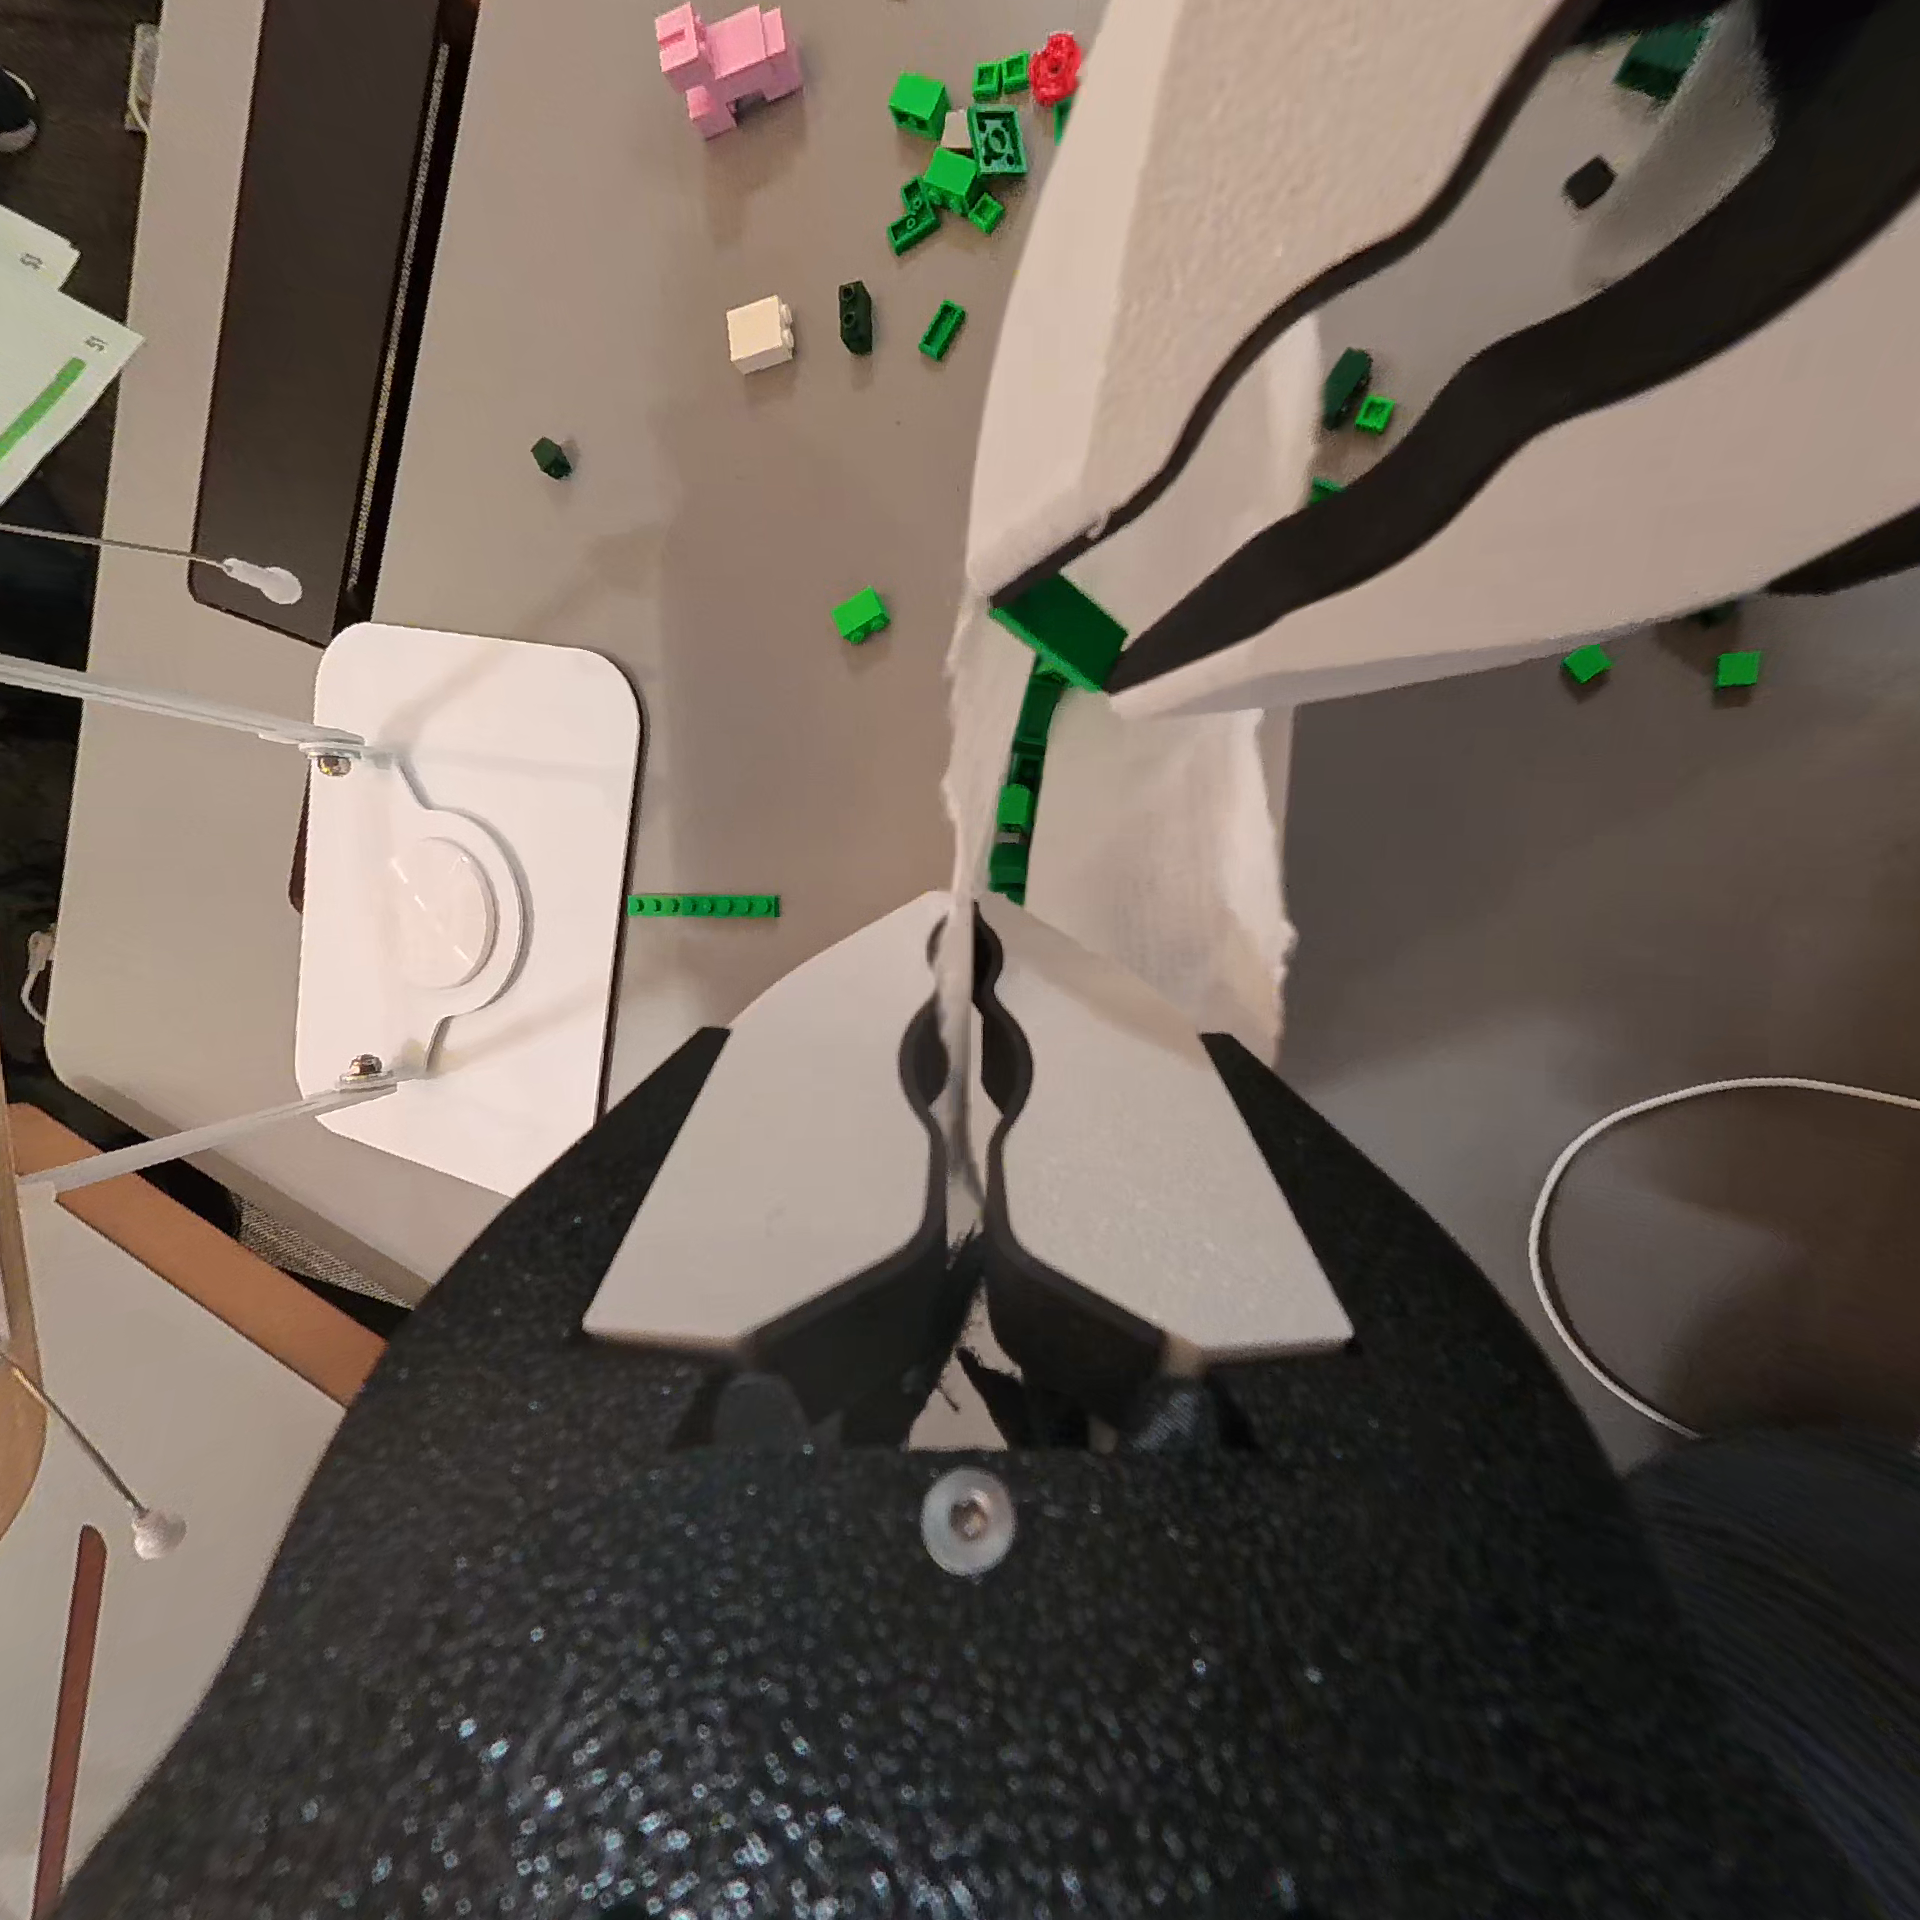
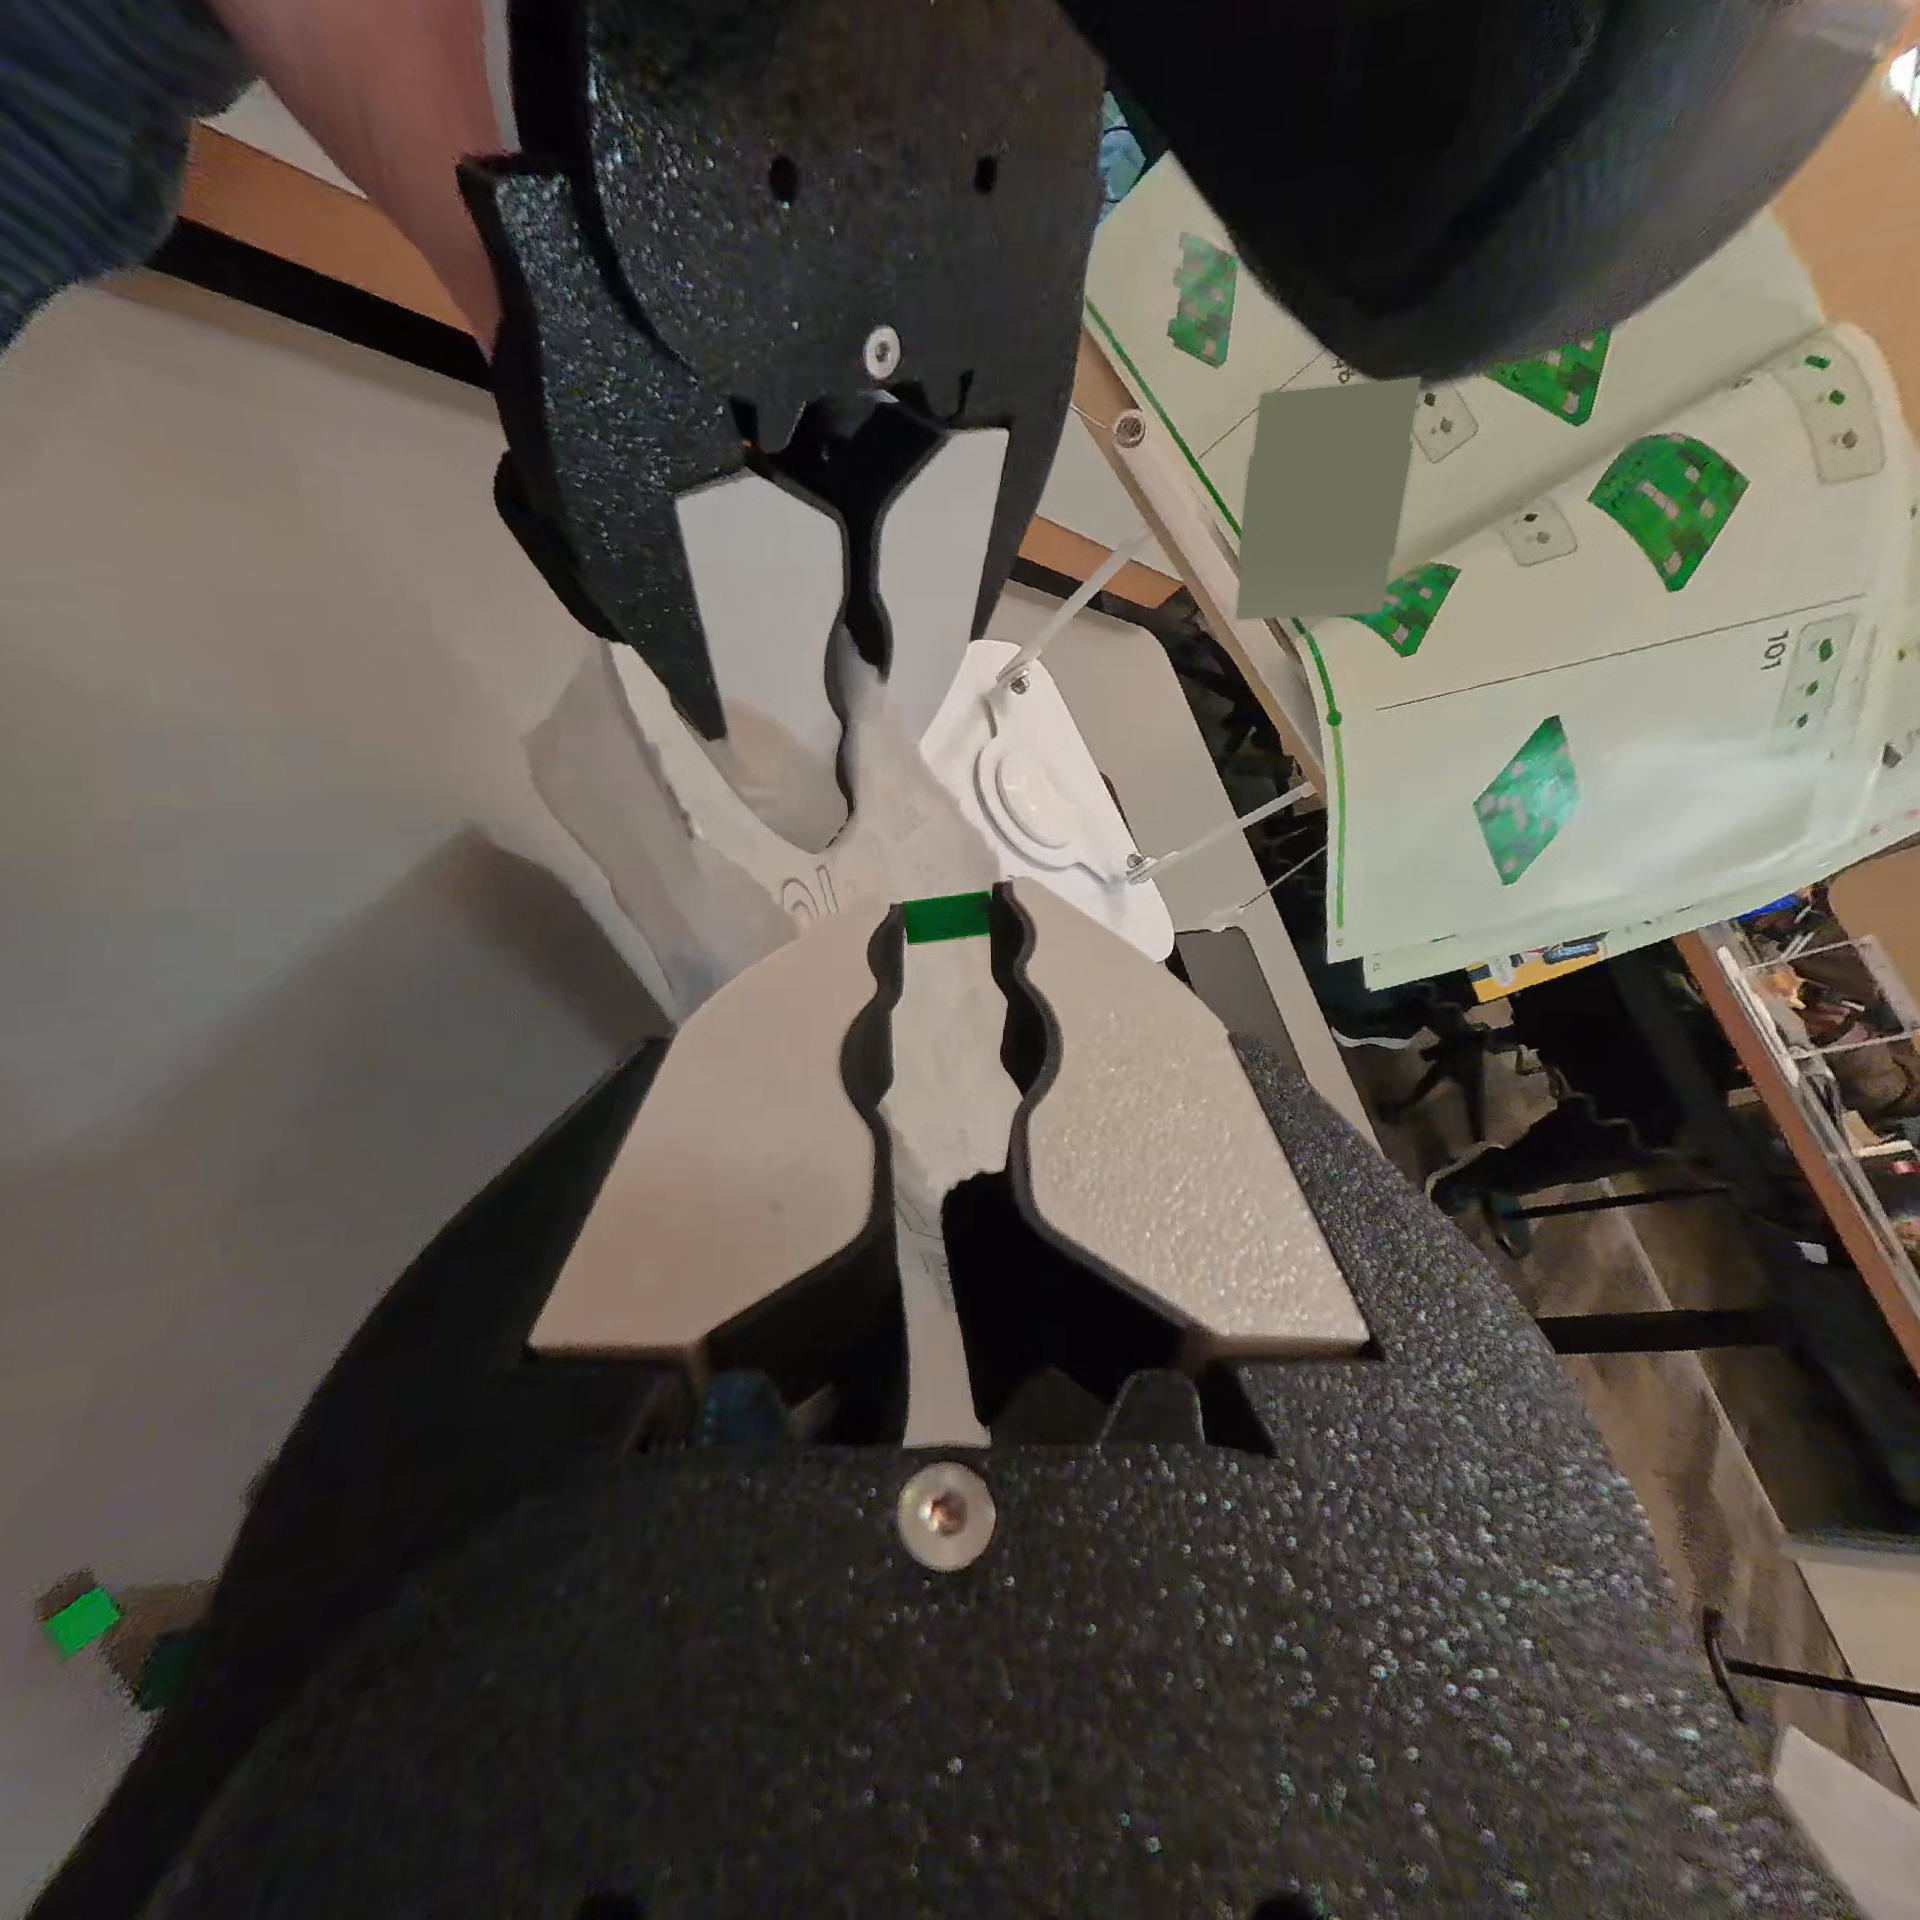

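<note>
In the left wrist view my left gripper (image 1: 964, 914) is shut on the torn edge of a white paper bag (image 1: 1174, 894) and holds it up over the table. Several green bricks (image 1: 1023, 790) show inside the bag's opening. My right gripper (image 1: 1055, 644) comes in from the upper right, shut on a green brick (image 1: 1070, 623) at the bag's mouth. In the right wrist view the right gripper (image 2: 948, 904) grips that green brick (image 2: 945, 918) between its tips. The left gripper (image 2: 854, 800) faces it, pinching the bag (image 2: 623, 748).
On the grey table lie a pink brick pig (image 1: 727, 73), a pile of loose green bricks (image 1: 945, 166), a red flower piece (image 1: 1056, 64), a white brick (image 1: 762, 335) and a long green plate (image 1: 703, 907). A white stand base (image 1: 468, 883) holds an open instruction booklet (image 2: 1558, 623). A white cable (image 1: 1662, 1122) curves at the right. My right fingertips sit around 6 centimeters from my left ones. Measured from the fingertips, the long green plate (image 1: 703, 907) is 20 centimeters or so from the left gripper and 25 centimeters from the right.
</note>
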`<state>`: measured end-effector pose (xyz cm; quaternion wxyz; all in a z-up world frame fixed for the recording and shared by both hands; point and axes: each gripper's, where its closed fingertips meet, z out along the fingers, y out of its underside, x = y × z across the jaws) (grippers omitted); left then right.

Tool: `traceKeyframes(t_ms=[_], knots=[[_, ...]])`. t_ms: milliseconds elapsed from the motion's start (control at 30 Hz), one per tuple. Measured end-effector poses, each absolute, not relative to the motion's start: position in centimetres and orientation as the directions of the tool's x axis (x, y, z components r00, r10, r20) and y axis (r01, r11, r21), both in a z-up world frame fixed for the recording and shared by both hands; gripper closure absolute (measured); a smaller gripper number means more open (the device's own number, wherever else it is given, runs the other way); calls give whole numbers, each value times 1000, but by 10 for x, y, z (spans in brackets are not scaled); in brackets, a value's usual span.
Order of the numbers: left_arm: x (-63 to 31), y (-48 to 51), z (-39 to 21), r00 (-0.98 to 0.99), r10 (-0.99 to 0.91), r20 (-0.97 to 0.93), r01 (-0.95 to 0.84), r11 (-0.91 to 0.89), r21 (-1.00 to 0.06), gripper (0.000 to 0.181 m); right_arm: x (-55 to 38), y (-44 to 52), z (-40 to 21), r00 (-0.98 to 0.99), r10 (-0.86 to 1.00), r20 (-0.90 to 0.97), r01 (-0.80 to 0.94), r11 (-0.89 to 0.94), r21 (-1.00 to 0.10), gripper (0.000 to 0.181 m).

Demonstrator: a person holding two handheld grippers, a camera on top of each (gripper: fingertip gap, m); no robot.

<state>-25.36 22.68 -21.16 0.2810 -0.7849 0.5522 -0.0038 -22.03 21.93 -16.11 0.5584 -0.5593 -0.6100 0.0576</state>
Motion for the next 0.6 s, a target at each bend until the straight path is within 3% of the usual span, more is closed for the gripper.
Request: traceKeyframes(t_ms=[367,600], knots=[[-254,227,-211,390,-868,-306,-864,-231,-447,181,-219,215,-161,239,752,614,618,370,-693,161],[-253,228,-210,387,-867,-313,-865,-224,-449,181,-215,216,-161,261,750,608,619,353,-701,148]])
